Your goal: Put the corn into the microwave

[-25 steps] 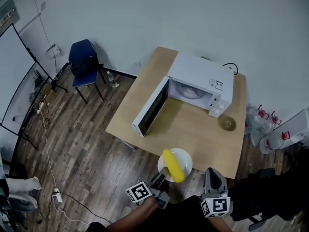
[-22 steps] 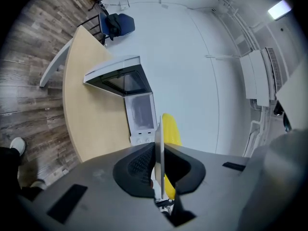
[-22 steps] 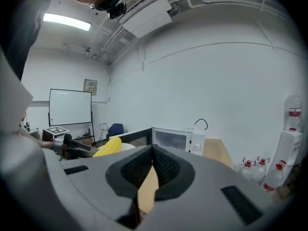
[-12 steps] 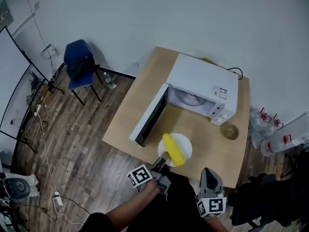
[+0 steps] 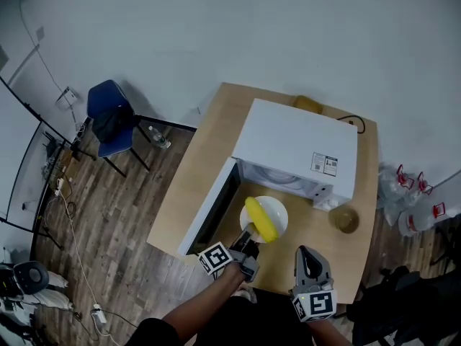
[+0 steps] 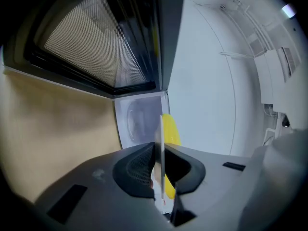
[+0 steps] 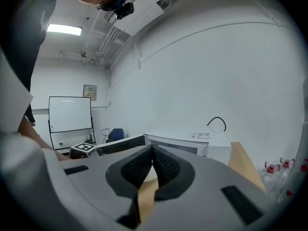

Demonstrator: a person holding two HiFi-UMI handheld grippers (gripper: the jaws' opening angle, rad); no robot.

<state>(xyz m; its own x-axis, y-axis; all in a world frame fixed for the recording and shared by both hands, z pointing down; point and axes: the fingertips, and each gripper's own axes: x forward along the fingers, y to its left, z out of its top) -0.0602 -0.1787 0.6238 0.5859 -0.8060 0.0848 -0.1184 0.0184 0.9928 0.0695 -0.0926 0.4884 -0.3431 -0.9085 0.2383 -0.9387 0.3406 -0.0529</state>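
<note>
One ear of yellow corn (image 5: 260, 220) lies across a white plate (image 5: 277, 209), reaching from the plate's middle to its near rim. The left gripper (image 5: 248, 238) pinches that near rim. In the left gripper view its jaws (image 6: 161, 170) are closed tight on the plate (image 6: 161, 143), which shows edge-on as a thin pale line, with the corn (image 6: 169, 129) just beyond the pads.

The plate sits right at the open mouth of the microwave (image 5: 295, 150), at the front of the opening and not yet inside. The door (image 5: 209, 207) is swung wide to the left of the plate, with its mesh window (image 6: 96, 42) filling the upper part of the left gripper view. Past the plate's edge, the pale cavity (image 6: 139, 121) shows a round turntable.

The right gripper (image 5: 308, 259) is to the right of the left one, near the front edge of the wooden table (image 5: 216, 143) and apart from the plate. In its own view the pads (image 7: 153, 160) are pressed together with nothing between them.

A small glass jar (image 5: 345, 220) stands on the table beside the microwave's right front corner. A black cable (image 5: 353, 120) curls off the back of the oven.

On the wood floor, a blue chair (image 5: 108, 110) stands against the wall to the left. Clear jugs with red caps (image 5: 414, 211) sit to the right of the table. A whiteboard (image 7: 70, 113) stands further off in the room.
</note>
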